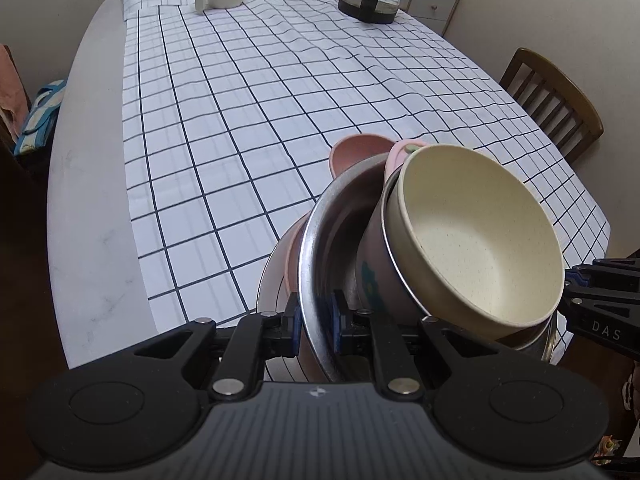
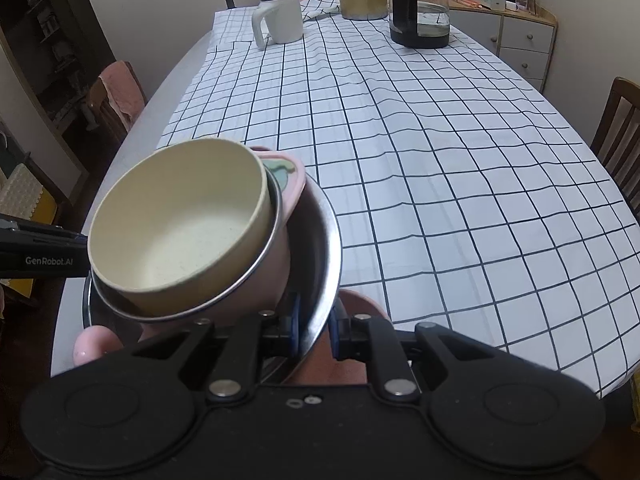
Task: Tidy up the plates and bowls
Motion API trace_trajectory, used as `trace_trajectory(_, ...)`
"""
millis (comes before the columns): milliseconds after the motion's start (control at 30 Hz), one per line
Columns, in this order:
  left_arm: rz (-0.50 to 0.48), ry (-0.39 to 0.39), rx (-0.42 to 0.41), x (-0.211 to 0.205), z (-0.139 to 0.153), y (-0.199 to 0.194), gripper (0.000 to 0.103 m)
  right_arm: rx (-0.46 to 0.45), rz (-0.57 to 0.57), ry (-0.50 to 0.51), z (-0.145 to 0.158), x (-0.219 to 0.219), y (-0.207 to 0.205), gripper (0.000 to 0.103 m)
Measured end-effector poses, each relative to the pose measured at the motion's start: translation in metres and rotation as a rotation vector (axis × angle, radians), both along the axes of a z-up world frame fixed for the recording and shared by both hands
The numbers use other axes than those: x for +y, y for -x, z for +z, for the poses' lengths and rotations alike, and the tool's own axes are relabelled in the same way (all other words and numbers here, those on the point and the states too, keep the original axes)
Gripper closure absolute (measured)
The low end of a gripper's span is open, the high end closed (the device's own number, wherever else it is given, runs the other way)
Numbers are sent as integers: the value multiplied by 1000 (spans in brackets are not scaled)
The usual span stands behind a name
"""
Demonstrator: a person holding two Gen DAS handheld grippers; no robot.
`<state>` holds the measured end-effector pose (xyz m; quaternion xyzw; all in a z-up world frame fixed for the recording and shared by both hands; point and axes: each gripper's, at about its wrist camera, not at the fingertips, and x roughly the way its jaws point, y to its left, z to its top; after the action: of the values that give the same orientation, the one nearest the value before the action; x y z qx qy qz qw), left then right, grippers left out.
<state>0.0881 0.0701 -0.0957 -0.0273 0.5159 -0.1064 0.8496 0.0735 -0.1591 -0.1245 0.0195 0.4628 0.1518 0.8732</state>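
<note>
My left gripper and right gripper each clench opposite sides of the steel bowl's rim, holding a nested stack over the near end of the checked tablecloth. A cream bowl sits tilted on top inside a pink cup. Only the left view shows the white plate beneath; only the right shows the cabinet's cluttered top. Pink dishes under the steel bowl are mostly hidden, perhaps two. A white mug and glass kettle stand at the far end.
</note>
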Motion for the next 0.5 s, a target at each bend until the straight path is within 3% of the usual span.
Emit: trace_trajectory(500, 19, 7, 6, 2, -7, -17, 90, -2, -4, 29, -8, 6, -14, 88)
